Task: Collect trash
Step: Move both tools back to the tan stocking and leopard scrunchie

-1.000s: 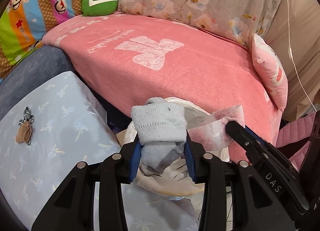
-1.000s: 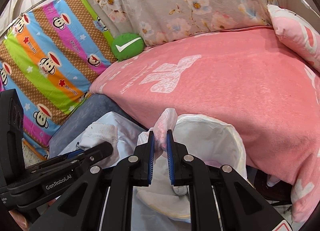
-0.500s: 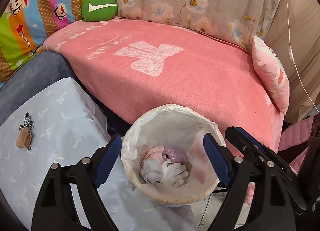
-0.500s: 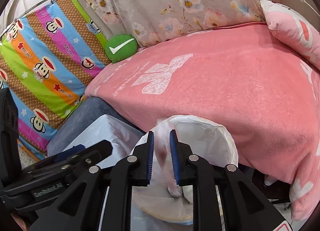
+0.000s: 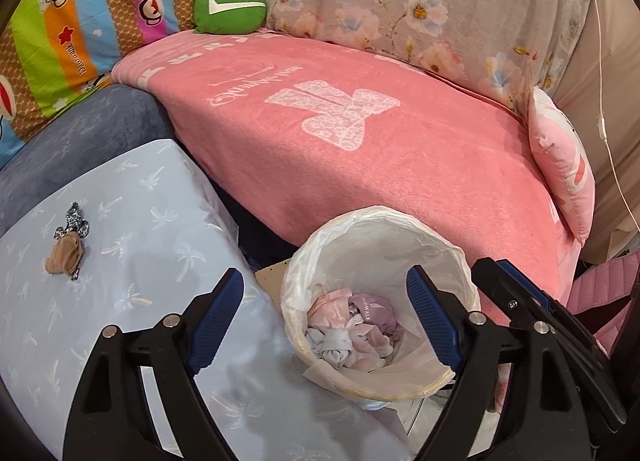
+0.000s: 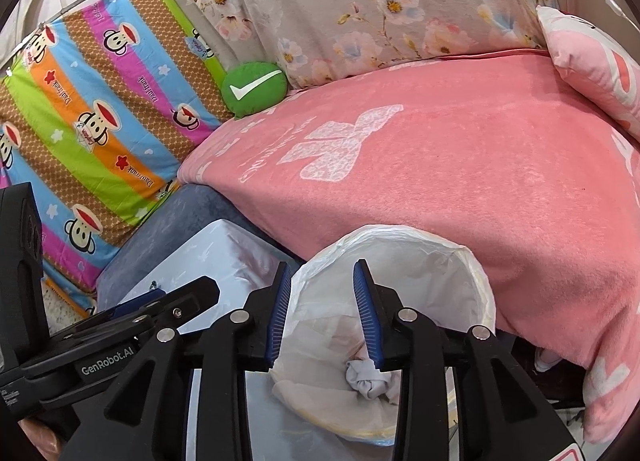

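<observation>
Left wrist view: lined trash bin (image 5: 376, 221) on the floor between pale blue table (image 5: 168, 229) and pink bed blanket (image 5: 380, 149), crumpled cloth scraps (image 5: 352, 329) at its bottom. Left gripper (image 5: 326, 313) spread wide, empty, above the rim. Right gripper (image 6: 322, 313) parted, empty, over the liner edge. One small brown wad (image 5: 64, 259) lies on the table, well apart from the bin. Likely next pickup: approach from above, pinch its middle, avoid snagging the tablecloth.
</observation>
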Demonstrator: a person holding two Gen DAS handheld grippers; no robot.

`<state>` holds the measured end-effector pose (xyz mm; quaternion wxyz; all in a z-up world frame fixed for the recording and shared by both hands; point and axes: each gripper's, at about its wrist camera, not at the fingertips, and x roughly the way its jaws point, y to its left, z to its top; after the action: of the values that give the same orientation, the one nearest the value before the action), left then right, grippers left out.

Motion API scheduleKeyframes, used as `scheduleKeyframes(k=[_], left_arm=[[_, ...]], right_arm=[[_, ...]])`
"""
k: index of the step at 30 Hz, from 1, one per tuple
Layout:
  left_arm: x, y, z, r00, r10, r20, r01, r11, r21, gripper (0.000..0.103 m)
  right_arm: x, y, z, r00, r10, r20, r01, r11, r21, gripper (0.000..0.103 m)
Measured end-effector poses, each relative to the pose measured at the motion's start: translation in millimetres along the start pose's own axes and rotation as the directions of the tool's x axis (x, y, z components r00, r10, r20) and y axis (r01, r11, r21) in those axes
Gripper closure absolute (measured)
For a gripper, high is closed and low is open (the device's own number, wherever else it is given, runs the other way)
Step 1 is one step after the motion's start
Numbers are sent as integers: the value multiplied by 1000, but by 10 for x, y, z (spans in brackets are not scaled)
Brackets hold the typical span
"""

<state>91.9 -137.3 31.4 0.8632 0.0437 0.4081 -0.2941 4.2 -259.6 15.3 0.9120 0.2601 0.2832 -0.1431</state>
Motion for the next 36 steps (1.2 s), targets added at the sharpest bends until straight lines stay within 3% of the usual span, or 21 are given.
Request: scheduleKeyframes(k=[22, 36], left_arm=[[-211, 804, -123, 998, 62, 29, -57, 987, -152, 23], [-316, 1761, -335, 980, 199, 0, -190, 935, -301, 23]], right_arm=[[183, 684, -190, 998, 35, -59, -41, 994, -106, 69], [506, 1418, -394, 988, 79, -132, -106, 973, -207, 62]])
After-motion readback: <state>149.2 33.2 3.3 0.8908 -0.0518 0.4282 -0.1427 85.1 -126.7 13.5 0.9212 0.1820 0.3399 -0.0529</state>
